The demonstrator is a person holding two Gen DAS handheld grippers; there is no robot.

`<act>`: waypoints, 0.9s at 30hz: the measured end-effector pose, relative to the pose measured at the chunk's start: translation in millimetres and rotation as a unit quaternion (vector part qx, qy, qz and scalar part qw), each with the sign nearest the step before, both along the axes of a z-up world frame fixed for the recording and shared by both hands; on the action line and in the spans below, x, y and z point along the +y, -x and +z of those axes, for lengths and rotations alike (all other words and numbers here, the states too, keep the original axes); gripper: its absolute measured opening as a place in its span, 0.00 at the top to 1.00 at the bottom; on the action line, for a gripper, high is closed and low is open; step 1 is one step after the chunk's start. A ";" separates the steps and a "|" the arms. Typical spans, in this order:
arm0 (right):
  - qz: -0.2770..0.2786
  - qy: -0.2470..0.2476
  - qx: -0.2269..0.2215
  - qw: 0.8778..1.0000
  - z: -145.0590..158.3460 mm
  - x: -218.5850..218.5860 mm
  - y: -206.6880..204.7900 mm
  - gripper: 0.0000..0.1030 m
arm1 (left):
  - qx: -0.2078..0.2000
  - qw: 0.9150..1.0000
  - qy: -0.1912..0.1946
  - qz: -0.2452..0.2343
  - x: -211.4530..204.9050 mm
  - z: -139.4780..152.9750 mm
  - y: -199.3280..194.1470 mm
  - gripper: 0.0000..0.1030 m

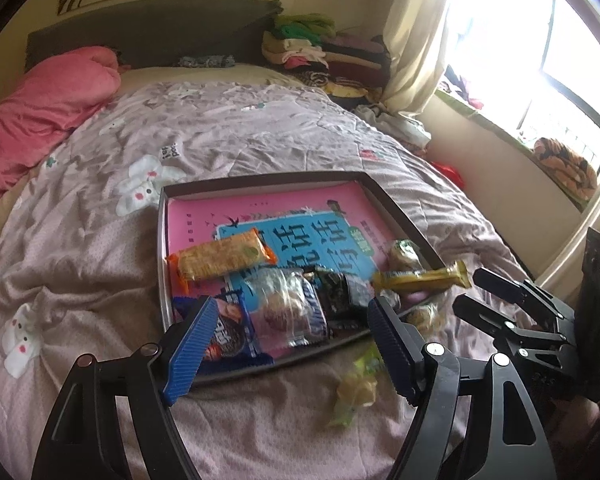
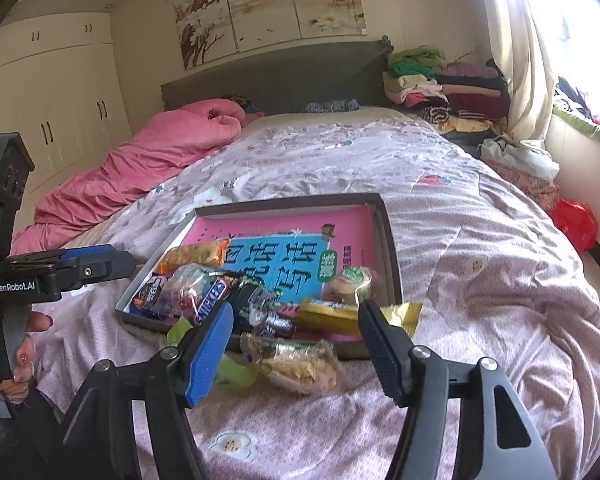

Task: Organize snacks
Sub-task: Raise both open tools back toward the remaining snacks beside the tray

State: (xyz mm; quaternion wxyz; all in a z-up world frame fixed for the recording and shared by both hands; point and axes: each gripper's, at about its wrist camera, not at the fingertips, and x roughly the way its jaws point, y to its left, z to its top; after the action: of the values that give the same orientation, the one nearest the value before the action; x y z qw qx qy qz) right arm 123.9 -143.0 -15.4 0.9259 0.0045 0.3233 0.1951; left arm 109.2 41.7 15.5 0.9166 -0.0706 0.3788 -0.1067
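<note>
We see a shallow dark cardboard box tray (image 1: 268,179) lying on a bed covered by a mauve floral quilt (image 1: 100,264), with wrapped snacks heaped at its near end: an orange cracker packet (image 1: 220,258) to the far left, a blue biscuit packet (image 1: 232,332) at the near left corner, and a yellow wrapped bar (image 1: 420,280) across the right rim. A clear-wrapped pale snack with a green end (image 1: 356,384) lies on the quilt just outside the near edge. Our left gripper (image 1: 290,350) and right gripper (image 2: 296,354) hover near that edge, fingers spread apart and holding nothing.
</note>
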 end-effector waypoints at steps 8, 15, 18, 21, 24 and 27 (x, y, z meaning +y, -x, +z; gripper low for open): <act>0.004 0.015 0.019 1.000 -9.8 1.9 6.5 0.34 | 0.019 1.000 -0.016 -0.019 -12.9 -13.4 12.9 0.24; 0.006 0.022 0.034 0.999 -18.7 4.4 8.7 0.32 | 0.037 0.998 -0.030 -0.034 -22.5 -28.8 22.3 0.24; 0.006 0.022 0.038 0.999 -20.8 3.6 8.9 0.31 | 0.046 0.998 -0.030 -0.041 -28.3 -35.2 25.5 0.24; 0.004 0.023 0.043 0.999 -23.3 2.8 8.4 0.30 | 0.053 0.997 -0.032 -0.049 -35.5 -40.7 27.7 0.24; 0.003 0.021 0.049 0.999 -25.7 1.8 7.5 0.30 | 0.059 0.996 -0.034 -0.057 -42.1 -45.0 29.2 0.24; 0.002 0.018 0.056 0.998 -28.5 0.3 5.5 0.30 | 0.064 0.995 -0.038 -0.062 -47.9 -50.4 28.5 0.24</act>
State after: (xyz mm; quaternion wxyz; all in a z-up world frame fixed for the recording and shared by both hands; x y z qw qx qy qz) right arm 118.4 -142.7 -43.9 0.9057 -0.0016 0.3785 0.1911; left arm 80.7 -6.2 -34.9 0.8840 -0.0188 0.4443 -0.1442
